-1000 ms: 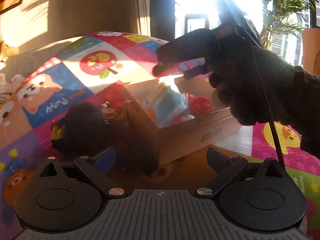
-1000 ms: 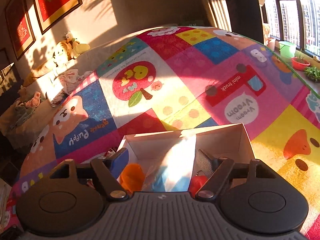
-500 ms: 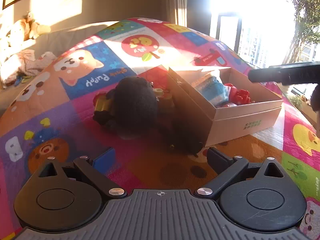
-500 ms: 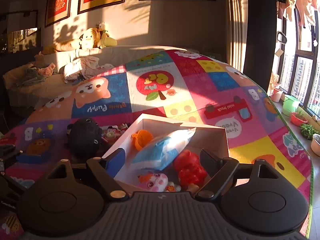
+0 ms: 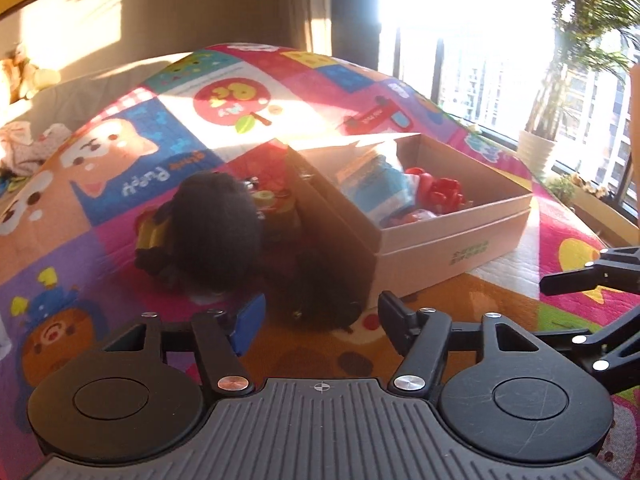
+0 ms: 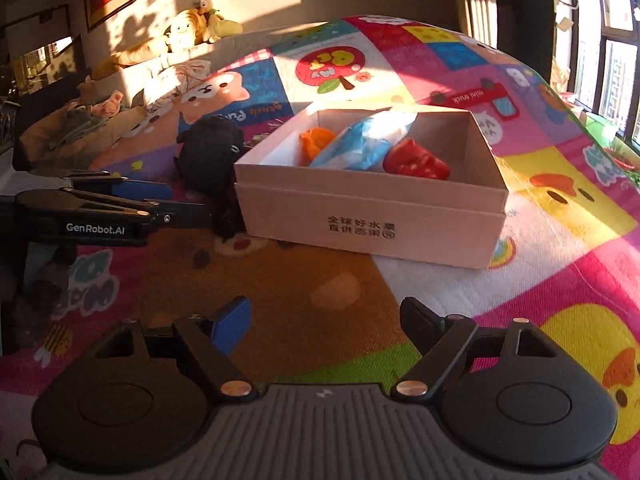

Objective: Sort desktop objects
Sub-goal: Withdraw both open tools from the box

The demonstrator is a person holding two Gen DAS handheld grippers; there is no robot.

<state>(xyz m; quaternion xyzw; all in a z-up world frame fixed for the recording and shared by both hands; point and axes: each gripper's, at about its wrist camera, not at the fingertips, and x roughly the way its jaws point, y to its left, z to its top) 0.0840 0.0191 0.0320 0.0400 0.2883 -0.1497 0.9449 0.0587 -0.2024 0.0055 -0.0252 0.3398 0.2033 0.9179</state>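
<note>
The left gripper (image 5: 320, 316), its jaws just narrowed yet apart on nothing, hovers over the play mat (image 5: 100, 248), the black plush toy (image 5: 212, 224) just ahead-left, the cardboard box (image 5: 452, 236) ahead-right, while the right gripper (image 6: 325, 320) gapes empty before that box.

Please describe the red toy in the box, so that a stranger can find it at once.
On the colourful mat stands an open cardboard box. Inside, the red toy lies right of a blue-and-white packet. It is the only red thing there; the toy on the packet's other side is orange.
</note>
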